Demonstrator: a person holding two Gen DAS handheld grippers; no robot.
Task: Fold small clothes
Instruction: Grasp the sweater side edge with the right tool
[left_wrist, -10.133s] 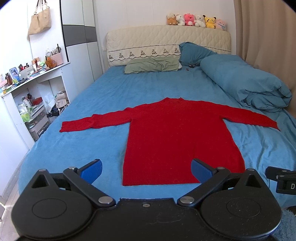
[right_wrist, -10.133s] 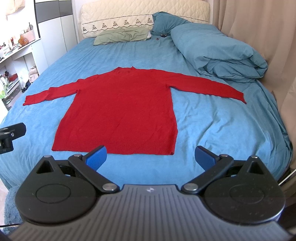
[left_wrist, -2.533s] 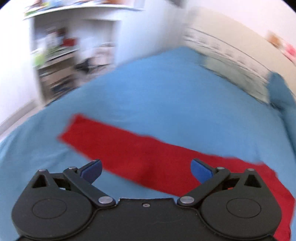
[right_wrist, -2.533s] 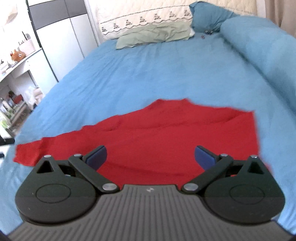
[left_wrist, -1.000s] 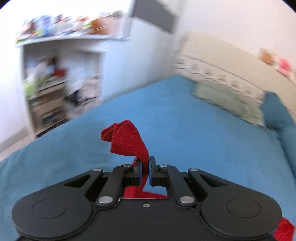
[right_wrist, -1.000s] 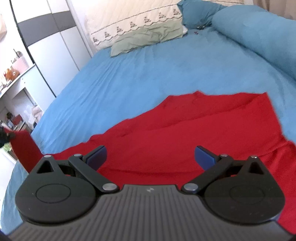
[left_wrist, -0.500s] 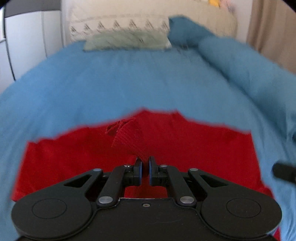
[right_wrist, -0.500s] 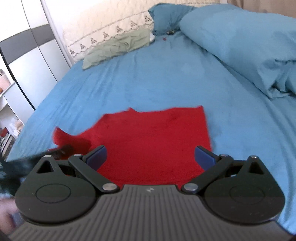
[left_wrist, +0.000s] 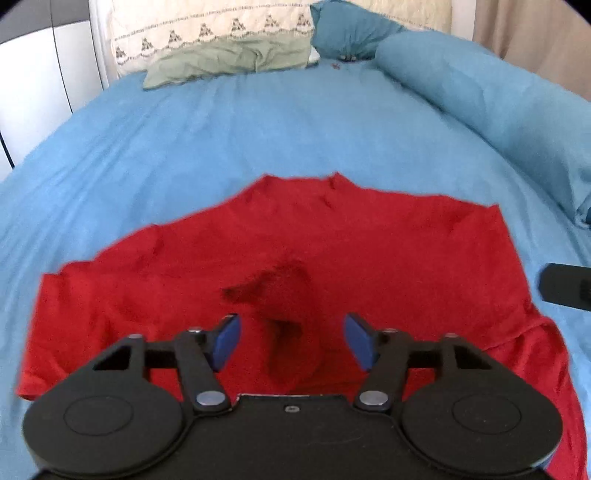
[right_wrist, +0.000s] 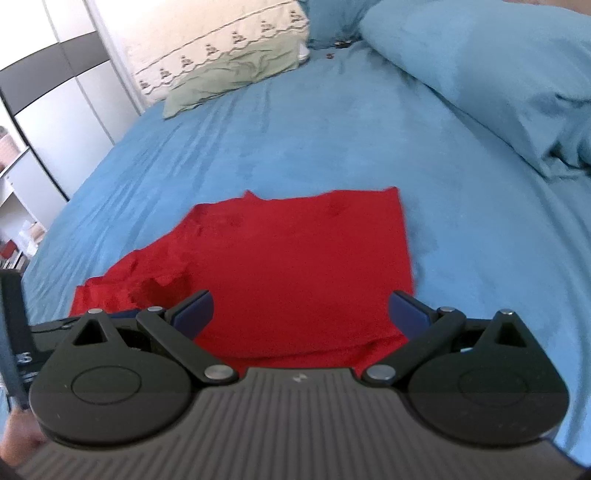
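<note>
A red knit sweater (left_wrist: 369, 251) lies on the blue bed sheet (left_wrist: 258, 122) with both sleeves folded in over the body. The left sleeve's cuff (left_wrist: 280, 295) lies crumpled on the body just ahead of my left gripper (left_wrist: 291, 341), which is open and empty above it. In the right wrist view the sweater (right_wrist: 303, 251) shows as a rough rectangle. My right gripper (right_wrist: 301, 314) is open and empty over its near right part. The left gripper's body shows at that view's left edge.
A rolled blue duvet (left_wrist: 498, 103) lies along the bed's right side. A green pillow (left_wrist: 229, 62) and a blue pillow (left_wrist: 347, 33) rest against the headboard. White wardrobe doors (right_wrist: 59, 122) stand to the left of the bed.
My left gripper carried the left sleeve across over the body, then opened and let it drop. The right gripper stayed open and drew a little nearer the sweater.
</note>
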